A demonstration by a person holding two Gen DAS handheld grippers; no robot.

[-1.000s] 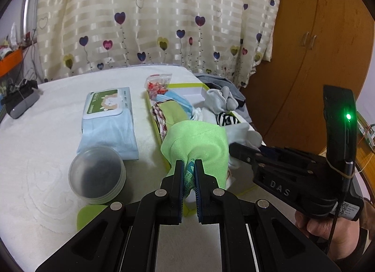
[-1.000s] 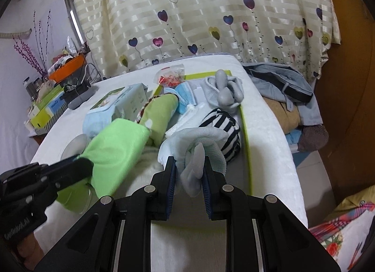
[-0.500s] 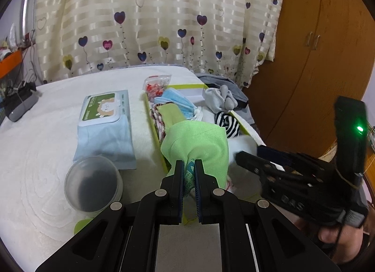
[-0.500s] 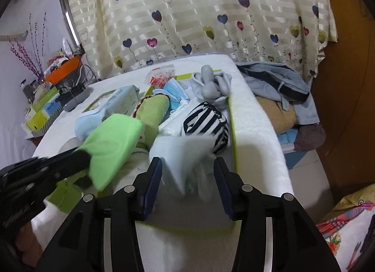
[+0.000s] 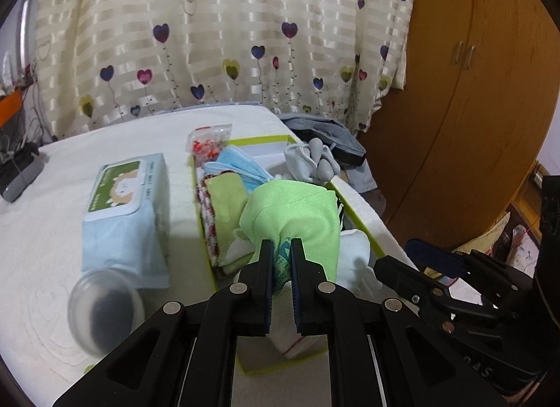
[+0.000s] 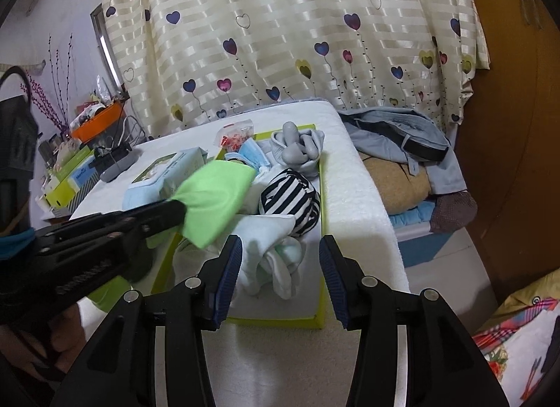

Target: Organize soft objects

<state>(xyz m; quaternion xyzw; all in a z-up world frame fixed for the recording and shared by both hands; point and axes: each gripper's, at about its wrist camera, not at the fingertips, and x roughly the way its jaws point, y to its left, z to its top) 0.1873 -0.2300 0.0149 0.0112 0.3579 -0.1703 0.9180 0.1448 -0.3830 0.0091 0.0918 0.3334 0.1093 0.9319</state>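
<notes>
curtain [image 5: 217,32]: cream, heart print | wardrobe [image 5: 465,91]: brown wood | bed [image 6: 353,176]: white cover

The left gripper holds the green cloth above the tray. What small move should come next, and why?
Probably lower the green cloth into the tray. The left gripper is shut on it, and the pale blue cloth already lies released between the open right gripper's jaws.

Soft, even daylight through the heart-print curtain [image 5: 224,39], bright enough for clear colours, with only faint shadows on the white bed [image 6: 360,197]. Strong fisheye bending at the rims and black vignette in every corner. Motion blur on the clear round tub [image 5: 105,305] in the left wrist view and on the green cloth [image 6: 213,204] in the right wrist view; the rest fairly sharp.
</notes>
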